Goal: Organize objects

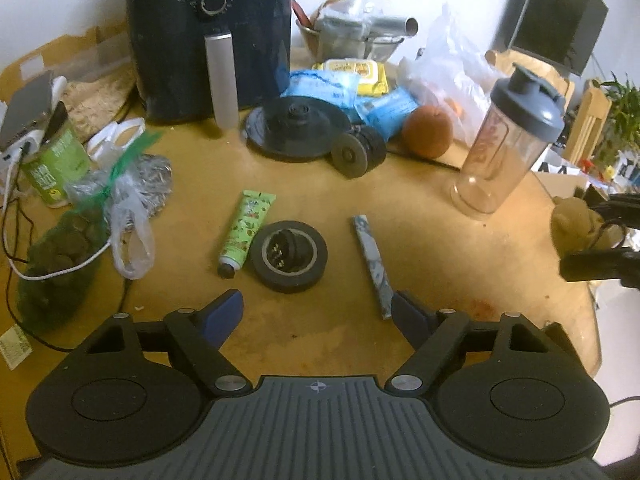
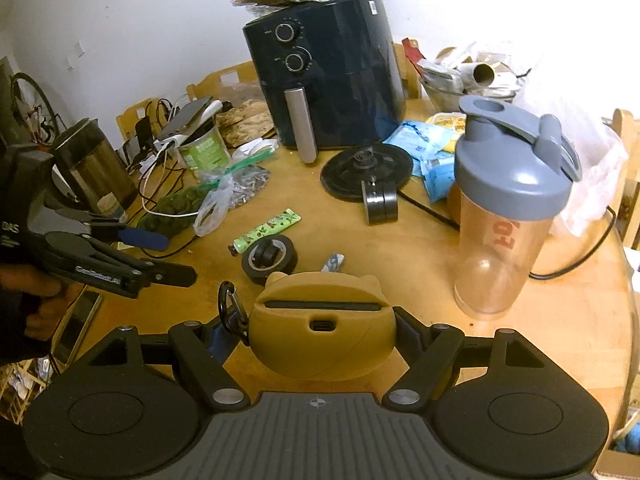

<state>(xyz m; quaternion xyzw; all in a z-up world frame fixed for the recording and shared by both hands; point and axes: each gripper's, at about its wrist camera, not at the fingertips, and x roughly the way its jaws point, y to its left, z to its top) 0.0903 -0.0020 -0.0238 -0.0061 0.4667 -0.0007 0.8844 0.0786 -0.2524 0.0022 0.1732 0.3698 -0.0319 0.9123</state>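
Observation:
My right gripper is shut on a tan bear-shaped earbud case with a black carabiner, held above the wooden table. The case also shows at the right edge of the left wrist view. My left gripper is open and empty, just short of a black tape roll with a small black part inside. A green tube lies left of the roll and a blue-grey patterned stick lies right of it, near my right fingertip. The left gripper shows in the right wrist view.
A dark air fryer stands at the back, a kettle base and black wheel before it. A shaker bottle stands right, an orange near it. Bags, a green can and cables lie left. A steel kettle stands far left.

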